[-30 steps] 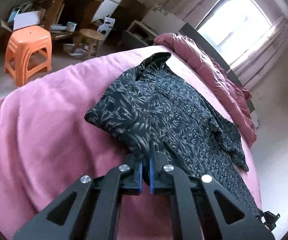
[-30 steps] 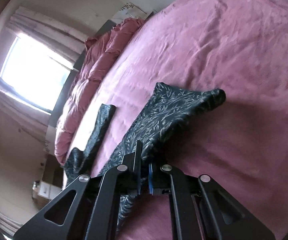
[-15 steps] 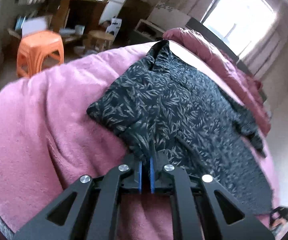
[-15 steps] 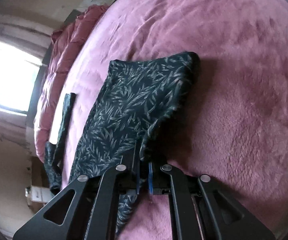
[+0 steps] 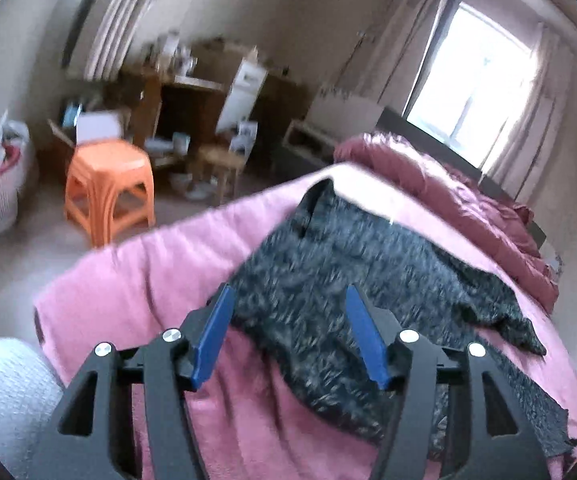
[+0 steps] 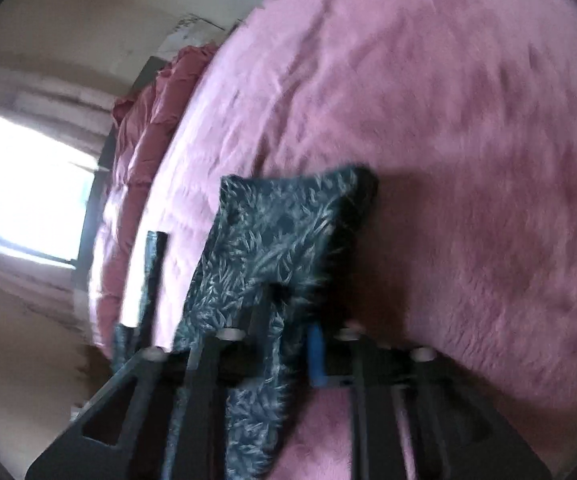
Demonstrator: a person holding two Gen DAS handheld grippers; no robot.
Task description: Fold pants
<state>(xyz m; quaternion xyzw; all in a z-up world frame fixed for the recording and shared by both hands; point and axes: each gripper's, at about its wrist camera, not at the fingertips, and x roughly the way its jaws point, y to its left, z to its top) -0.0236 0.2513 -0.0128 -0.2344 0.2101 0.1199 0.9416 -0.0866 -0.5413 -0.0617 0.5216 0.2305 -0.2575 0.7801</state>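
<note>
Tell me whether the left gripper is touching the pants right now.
Apart. The left wrist view shows the left gripper open, its blue fingers spread wide with nothing clamped, raised over the pants lying on the pink blanket.

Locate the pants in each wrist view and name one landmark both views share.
Left wrist: the pants lie across the middle of the picture on the pink blanket, beyond the open left gripper.
Right wrist: the pants fill the lower middle, running down between the fingers of the right gripper; blur hides its grip.
Shared landmark: the bright window behind the dark red quilt.
</note>
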